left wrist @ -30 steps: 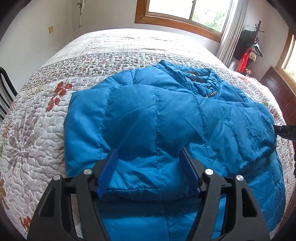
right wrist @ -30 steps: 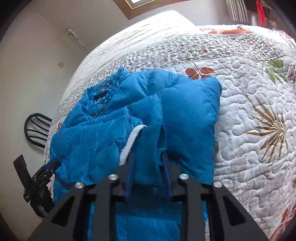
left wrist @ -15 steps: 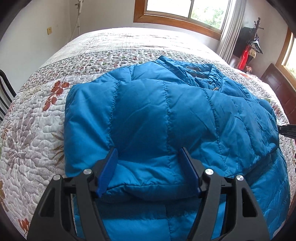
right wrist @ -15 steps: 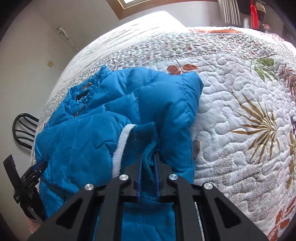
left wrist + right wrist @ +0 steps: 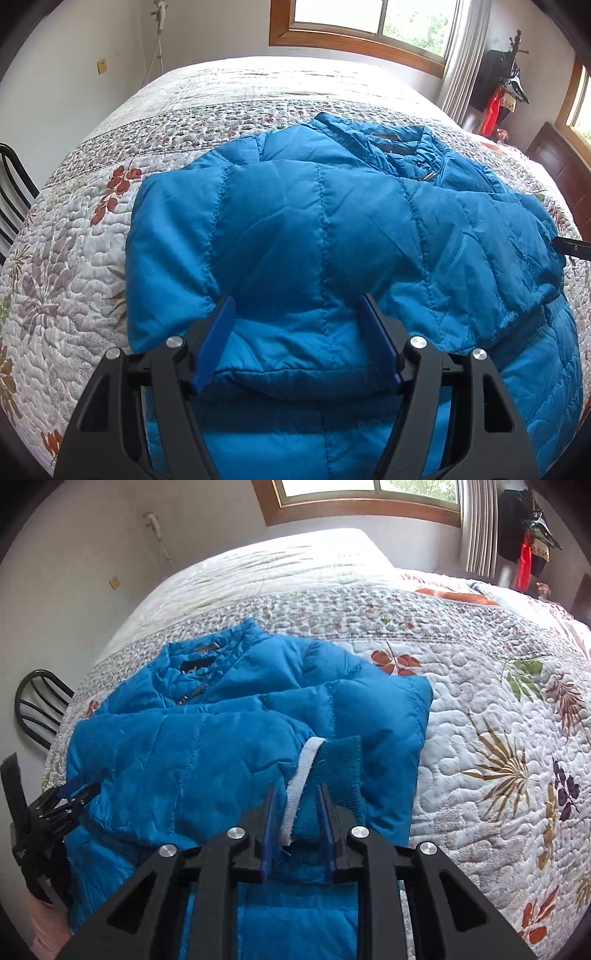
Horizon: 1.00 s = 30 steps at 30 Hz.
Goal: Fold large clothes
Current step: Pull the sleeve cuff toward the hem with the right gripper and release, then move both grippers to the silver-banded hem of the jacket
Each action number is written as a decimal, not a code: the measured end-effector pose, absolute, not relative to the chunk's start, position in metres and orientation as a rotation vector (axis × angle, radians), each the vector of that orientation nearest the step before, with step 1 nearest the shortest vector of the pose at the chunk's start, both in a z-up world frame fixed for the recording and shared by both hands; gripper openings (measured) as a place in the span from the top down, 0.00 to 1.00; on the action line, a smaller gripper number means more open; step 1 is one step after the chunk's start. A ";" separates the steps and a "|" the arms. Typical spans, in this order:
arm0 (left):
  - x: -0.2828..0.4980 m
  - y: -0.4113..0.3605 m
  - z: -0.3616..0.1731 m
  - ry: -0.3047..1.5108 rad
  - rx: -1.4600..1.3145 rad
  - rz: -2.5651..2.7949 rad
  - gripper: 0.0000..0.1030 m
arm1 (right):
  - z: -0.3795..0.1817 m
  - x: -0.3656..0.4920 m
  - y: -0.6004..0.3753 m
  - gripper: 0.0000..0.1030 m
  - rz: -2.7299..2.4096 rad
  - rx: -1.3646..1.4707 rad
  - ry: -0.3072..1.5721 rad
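Right claw (image 5: 295, 805) opening, cuff (image 5: 334, 771) between jaws; left claw (image 5: 297, 328) wide over jacket (image 5: 332, 236) mid-bed. Puffy, soft, slippery; grab hem.

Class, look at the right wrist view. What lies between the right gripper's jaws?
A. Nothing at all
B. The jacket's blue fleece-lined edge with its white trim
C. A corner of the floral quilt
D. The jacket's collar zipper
B: the fleece-lined edge of the blue jacket, with its white trim, sits between the opening jaws of the right gripper.

The jacket (image 5: 332, 236) lies folded on the bed (image 5: 66, 280); a chair (image 5: 37, 709) stands beside the bed, a window (image 5: 369, 18) behind.
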<state>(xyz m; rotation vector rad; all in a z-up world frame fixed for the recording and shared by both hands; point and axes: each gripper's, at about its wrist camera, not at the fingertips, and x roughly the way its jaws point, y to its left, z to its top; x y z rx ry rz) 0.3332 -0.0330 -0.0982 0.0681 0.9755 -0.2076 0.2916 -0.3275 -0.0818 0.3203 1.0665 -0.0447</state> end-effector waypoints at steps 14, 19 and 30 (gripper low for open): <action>0.315 -0.015 -0.079 0.977 0.047 -0.201 0.24 | -0.070 0.253 -0.332 0.68 0.016 0.350 0.973; 0.252 0.019 -0.046 0.939 0.067 -0.201 0.11 | -0.043 0.166 -0.324 0.44 0.070 0.268 0.931; 0.123 0.084 -0.064 1.035 0.057 -0.103 0.11 | -0.075 0.028 -0.318 0.32 0.080 0.310 0.980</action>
